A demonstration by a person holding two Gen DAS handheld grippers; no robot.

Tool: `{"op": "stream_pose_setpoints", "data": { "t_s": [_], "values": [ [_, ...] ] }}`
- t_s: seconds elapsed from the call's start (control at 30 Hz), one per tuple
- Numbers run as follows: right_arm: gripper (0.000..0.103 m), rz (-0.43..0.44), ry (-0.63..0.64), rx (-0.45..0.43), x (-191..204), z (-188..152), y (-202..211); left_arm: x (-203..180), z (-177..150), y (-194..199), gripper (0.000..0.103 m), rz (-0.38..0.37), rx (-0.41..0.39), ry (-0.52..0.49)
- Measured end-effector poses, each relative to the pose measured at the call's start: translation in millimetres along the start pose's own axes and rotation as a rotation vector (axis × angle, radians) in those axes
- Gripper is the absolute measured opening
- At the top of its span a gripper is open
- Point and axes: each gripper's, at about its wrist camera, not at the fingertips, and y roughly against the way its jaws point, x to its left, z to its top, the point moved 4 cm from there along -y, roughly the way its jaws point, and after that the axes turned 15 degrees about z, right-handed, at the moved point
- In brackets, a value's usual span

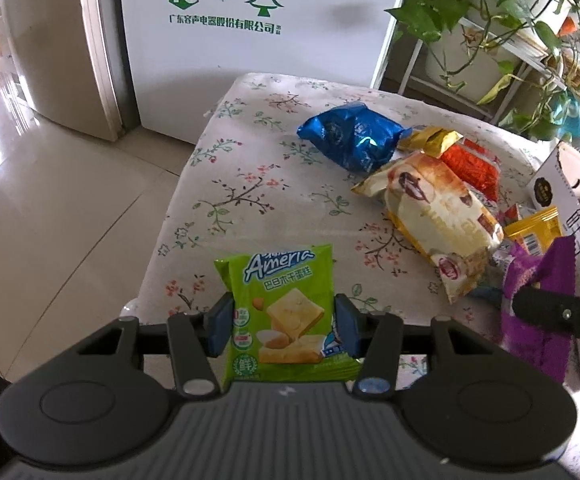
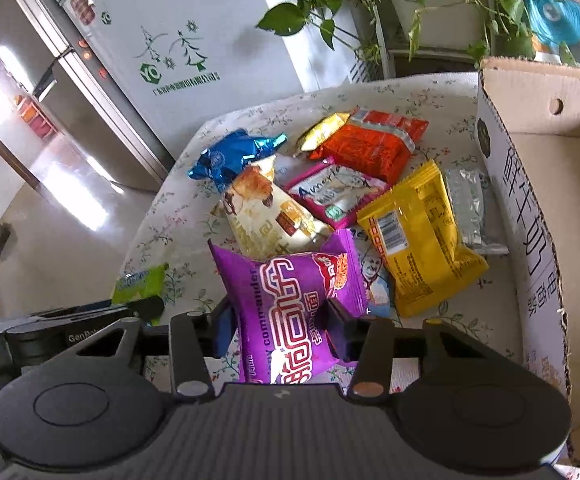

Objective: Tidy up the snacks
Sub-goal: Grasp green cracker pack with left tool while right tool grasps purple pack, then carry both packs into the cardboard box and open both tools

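Right now the left gripper (image 1: 284, 320) has its jaws pinched onto a green cake packet (image 1: 286, 312), glossy, printed with yellow cake squares. It stands upright between the blue pads, long side pointing away over the flowered tablecloth (image 1: 250, 152). Beside it, the right gripper (image 2: 280, 326) is clamped on a purple snack bag (image 2: 293, 304) with red lettering; that bag's long side also runs away from the jaws, toward the pile beside the cardboard box (image 2: 529, 216).

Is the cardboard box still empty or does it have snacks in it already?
Empty as far as visible: the cardboard box shows only bare floor, though its near part is hidden.
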Motion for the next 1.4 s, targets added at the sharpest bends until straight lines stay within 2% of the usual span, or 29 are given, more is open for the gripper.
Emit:
{"op": "stream_pose_setpoints", "data": {
  "t_s": [0.43,0.83,1.23,1.4],
  "values": [
    [0.044,0.072,-0.004,-0.051,9,9,14,-10,11,34,0.051,-0.041,-0.068,0.01],
    [0.039,0.072,-0.042,-0.098,2,17,24,-28,16,52,0.051,-0.073,-0.099,0.0],
    [0.038,0.128,-0.07,-0.223,0,34,60,-48,29,69,0.051,-0.116,-0.125,0.002],
    [0.038,0.111,-0.073,-0.29,-5,44,80,-68,38,80,0.051,-0.148,-0.152,-0.014]
  ]
}}
